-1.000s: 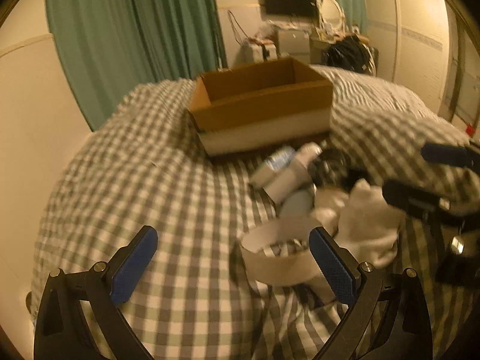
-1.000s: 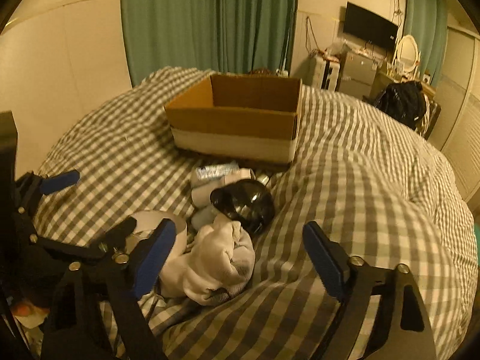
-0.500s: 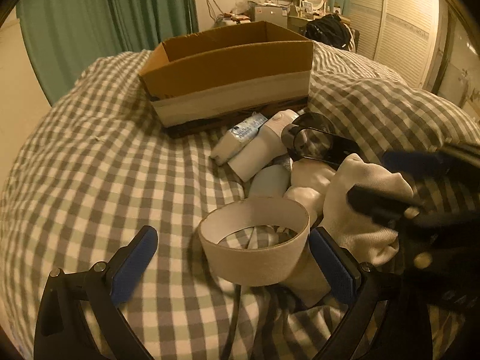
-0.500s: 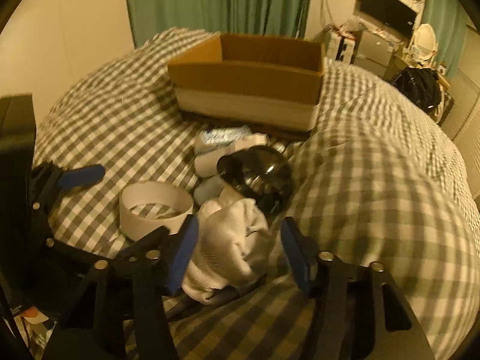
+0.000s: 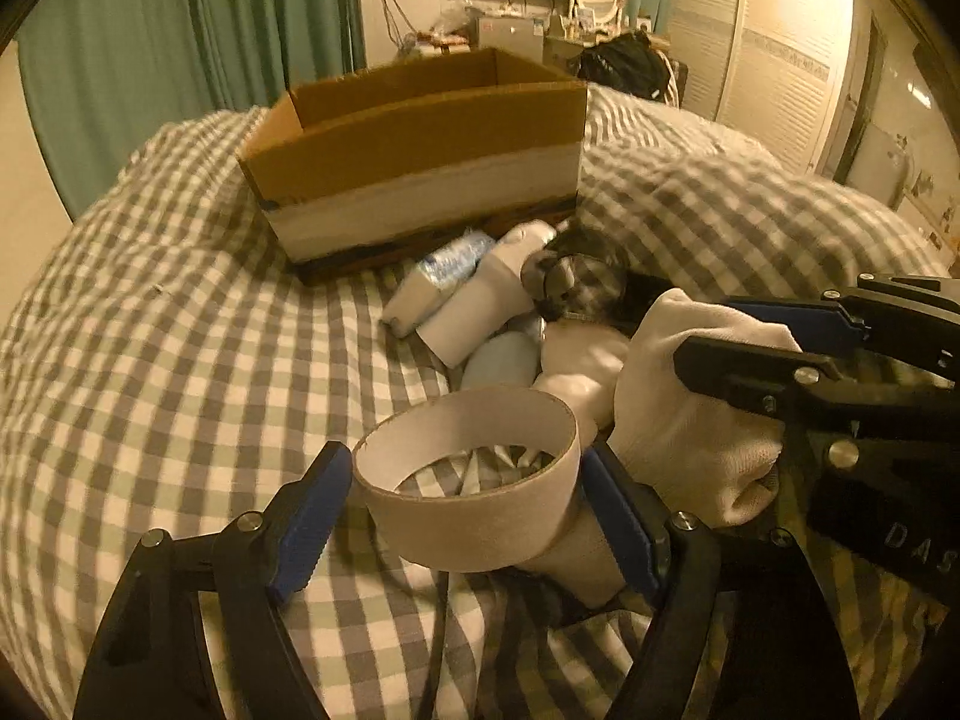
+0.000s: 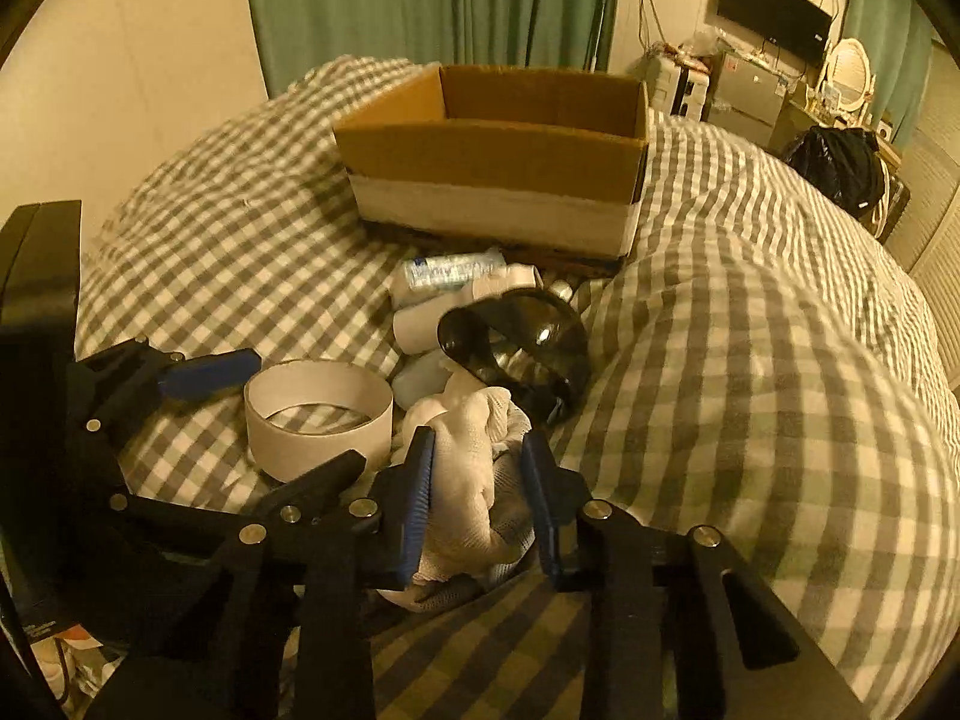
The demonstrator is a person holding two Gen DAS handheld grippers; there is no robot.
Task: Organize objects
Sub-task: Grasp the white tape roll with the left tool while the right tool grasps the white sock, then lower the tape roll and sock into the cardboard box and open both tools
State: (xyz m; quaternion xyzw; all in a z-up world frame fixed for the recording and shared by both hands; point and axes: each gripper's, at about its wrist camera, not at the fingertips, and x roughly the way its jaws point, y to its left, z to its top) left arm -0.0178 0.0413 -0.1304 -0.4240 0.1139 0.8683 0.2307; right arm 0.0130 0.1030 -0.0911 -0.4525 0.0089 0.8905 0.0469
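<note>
The left tool (image 5: 465, 495) is pinching the cardboard ring (image 5: 474, 480) on the bed; the right tool (image 6: 480, 498) is squeezing the white sock (image 6: 465, 480), both likely bound for the far box (image 6: 498, 180).

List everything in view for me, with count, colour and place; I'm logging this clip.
cardboard box: one, brown with a white band, open, far on the bed
cardboard ring: one, pale, between the left tool's fingers
white sock bundle: one, white, between the right tool's fingers
dark glasses: one, black, behind the bundle
white tubes: two, one with blue print, before the box
pale blue item: one, partly hidden, unclear
checked duvet: grey and white, covering the bed
curtains: green, far wall
left tool: closing around the ring
right tool: closed on the bundle
</note>
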